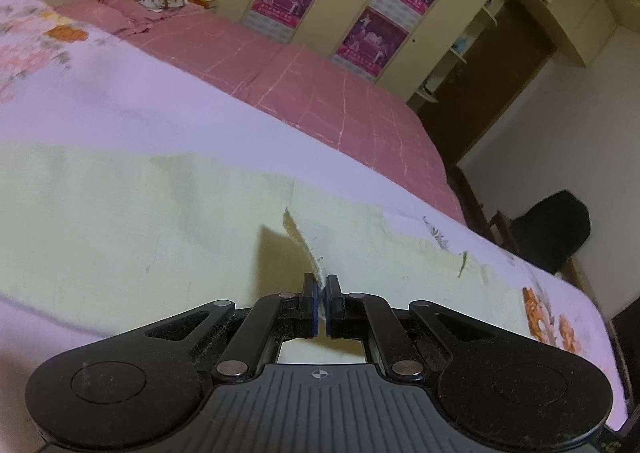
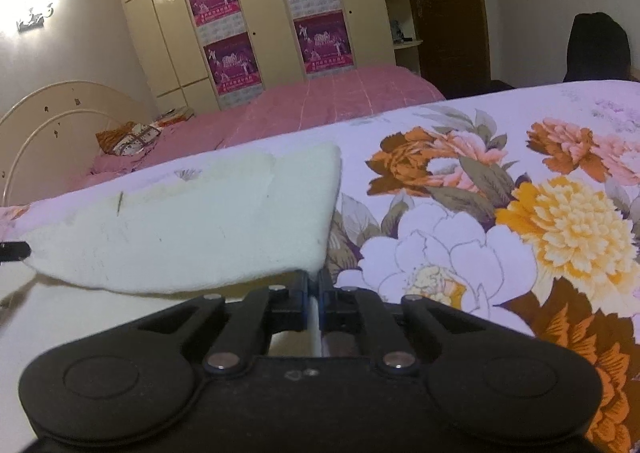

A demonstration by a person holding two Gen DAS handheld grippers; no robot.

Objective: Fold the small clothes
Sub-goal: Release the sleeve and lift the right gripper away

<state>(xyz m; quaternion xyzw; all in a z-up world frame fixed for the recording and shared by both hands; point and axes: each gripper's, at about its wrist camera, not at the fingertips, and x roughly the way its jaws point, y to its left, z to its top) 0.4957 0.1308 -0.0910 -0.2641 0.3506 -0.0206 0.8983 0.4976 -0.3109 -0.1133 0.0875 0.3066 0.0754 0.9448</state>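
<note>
Fingers (image 1: 308, 295) of the left gripper (image 1: 322, 285) pinched shut on a raised edge of the pale cream cloth (image 1: 132, 221); right gripper (image 2: 314, 285) likewise clamped on the cloth's near corner (image 2: 308, 267), lifting it clear; rest of the garment spread over the floral bedsheet (image 2: 560, 221), the pink bed (image 2: 320, 101) well behind. Thin hold on both sides, so a likely slip if pulled unevenly; possible skewed fold or bunching; possible snag of sheet along with cloth.
</note>
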